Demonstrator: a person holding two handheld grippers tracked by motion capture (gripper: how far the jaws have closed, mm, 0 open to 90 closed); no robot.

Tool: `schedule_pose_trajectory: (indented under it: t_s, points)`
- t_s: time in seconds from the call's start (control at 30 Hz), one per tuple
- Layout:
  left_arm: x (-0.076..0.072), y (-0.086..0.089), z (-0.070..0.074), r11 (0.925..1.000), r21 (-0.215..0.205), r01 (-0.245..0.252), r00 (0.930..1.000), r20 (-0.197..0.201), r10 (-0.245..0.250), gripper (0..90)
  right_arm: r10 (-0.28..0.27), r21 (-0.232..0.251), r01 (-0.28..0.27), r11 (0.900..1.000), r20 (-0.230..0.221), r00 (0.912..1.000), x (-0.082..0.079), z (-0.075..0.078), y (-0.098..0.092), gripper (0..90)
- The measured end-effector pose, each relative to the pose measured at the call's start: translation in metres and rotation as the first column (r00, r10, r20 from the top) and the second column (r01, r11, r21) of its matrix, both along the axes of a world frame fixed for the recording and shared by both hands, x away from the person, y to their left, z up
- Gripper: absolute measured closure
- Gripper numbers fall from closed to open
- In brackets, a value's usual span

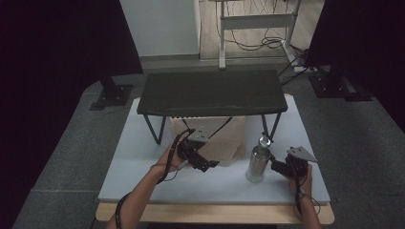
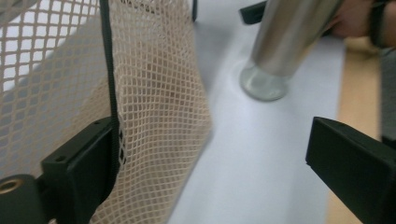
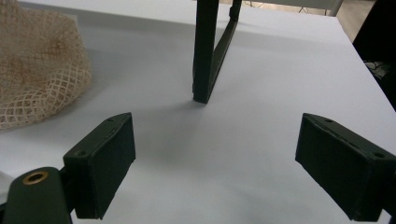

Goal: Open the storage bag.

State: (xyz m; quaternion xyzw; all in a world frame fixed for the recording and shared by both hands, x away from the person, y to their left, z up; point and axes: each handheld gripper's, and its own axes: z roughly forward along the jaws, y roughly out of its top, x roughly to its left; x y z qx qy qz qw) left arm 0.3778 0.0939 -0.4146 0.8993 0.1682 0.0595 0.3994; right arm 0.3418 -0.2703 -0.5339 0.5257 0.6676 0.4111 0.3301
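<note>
Your left gripper [image 2: 205, 163], jaws wide apart, brushes the mesh bag's [image 2: 154, 107] edge beside the steel bottle [image 1: 258, 162] standing on the white mat [image 1: 143, 167], your right gripper [image 3: 215, 168] gapes empty nearby, so next you'd likely pinch the netting.

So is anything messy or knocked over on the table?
Nothing is knocked over or spilled. The metal bottle stands upright on the white board, and the beige mesh bag lies slumped under the black stand, just crumpled as soft bags are.
</note>
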Motion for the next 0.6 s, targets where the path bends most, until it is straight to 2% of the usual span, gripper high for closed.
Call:
schedule_pose_trajectory:
  t_s: [0.17, 0.23, 0.37, 0.47, 0.6]
  points:
    - [-0.003, 0.000, 0.006, 0.9996, 0.013, 0.023, 0.9997, -0.006, -0.023, 6.9, -0.001, 0.001, 0.001, 1.000, 0.000, 1.0000, 0.000, 0.000, 0.000, 11.4]
    - [-0.004, 0.000, 0.010, 0.9993, 0.006, 0.038, 0.9990, -0.023, -0.038, 6.5, -0.002, 0.000, 0.002, 1.000, 0.000, 1.0000, 0.000, 0.000, 0.000, 11.3]
    - [-0.003, -0.003, 0.015, 0.9976, 0.035, 0.059, 0.9974, -0.044, -0.058, 6.6, -0.002, 0.001, 0.002, 1.000, -0.004, 1.0000, 0.000, 0.000, 0.000, 11.3]
    - [-0.002, -0.005, 0.016, 0.9967, 0.055, 0.059, 0.9972, -0.049, -0.057, 6.6, -0.001, 0.002, 0.001, 1.000, -0.012, 0.9999, 0.001, 0.000, 0.000, 11.3]
    - [0.000, -0.005, 0.015, 0.9967, 0.056, 0.059, 0.9961, -0.069, -0.055, 6.7, 0.000, 0.005, 0.000, 1.000, -0.020, 0.9998, 0.002, 0.000, 0.000, 11.1]
